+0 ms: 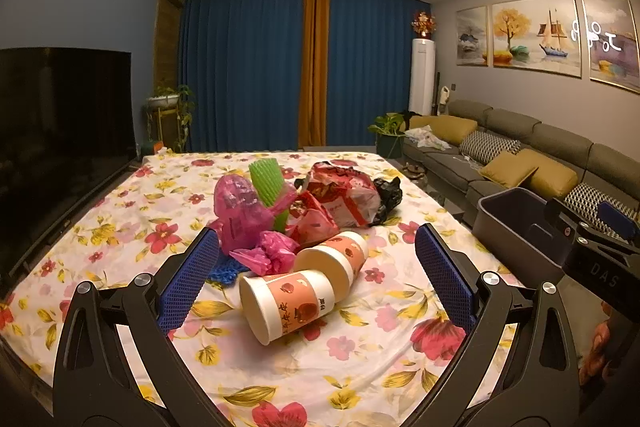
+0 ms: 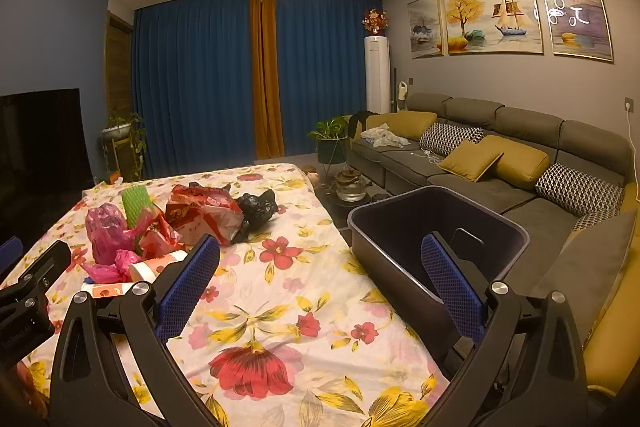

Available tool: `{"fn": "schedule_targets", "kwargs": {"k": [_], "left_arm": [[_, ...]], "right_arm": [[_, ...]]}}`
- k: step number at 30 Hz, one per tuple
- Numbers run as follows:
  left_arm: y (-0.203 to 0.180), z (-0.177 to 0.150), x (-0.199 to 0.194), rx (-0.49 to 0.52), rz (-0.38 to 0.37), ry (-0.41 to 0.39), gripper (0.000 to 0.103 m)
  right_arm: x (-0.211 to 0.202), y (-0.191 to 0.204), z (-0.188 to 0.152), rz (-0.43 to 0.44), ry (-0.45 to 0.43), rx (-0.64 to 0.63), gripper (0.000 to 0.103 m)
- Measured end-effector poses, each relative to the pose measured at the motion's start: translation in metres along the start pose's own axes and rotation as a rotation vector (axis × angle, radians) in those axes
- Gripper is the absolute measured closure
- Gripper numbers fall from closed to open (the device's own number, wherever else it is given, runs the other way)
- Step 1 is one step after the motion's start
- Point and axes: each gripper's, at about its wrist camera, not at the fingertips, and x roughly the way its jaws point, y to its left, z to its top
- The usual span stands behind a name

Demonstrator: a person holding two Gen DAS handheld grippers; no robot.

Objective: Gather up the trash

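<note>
A heap of trash lies on the floral tablecloth [image 1: 360,359]: two orange-and-white paper cups [image 1: 288,303] [image 1: 336,261] on their sides, pink plastic bags [image 1: 240,211], green foam netting [image 1: 268,187], red-and-white wrappers [image 1: 340,199] and a black bag [image 1: 388,195]. My left gripper [image 1: 316,275] is open, its blue pads either side of the cups, just above the table. My right gripper [image 2: 320,283] is open and empty over the table's right edge, beside a dark empty bin [image 2: 436,227]. The heap also shows in the right wrist view [image 2: 160,223].
The bin [image 1: 516,227] stands off the table's right side, before a grey sofa [image 2: 500,163] with yellow cushions. A dark TV [image 1: 60,131] lines the left edge. A glass teapot [image 2: 350,185] and potted plants [image 2: 332,139] stand beyond the table.
</note>
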Motion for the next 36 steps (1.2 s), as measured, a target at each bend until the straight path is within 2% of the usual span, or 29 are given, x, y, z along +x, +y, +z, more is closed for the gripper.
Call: {"fn": "schedule_targets", "kwargs": {"k": [36], "left_arm": [[-0.0001, 0.0022, 0.0016, -0.003, 0.000, 0.006, 0.006]], "right_arm": [[0.0022, 0.0009, 0.0038, -0.002, -0.008, 0.011, 0.005]]}}
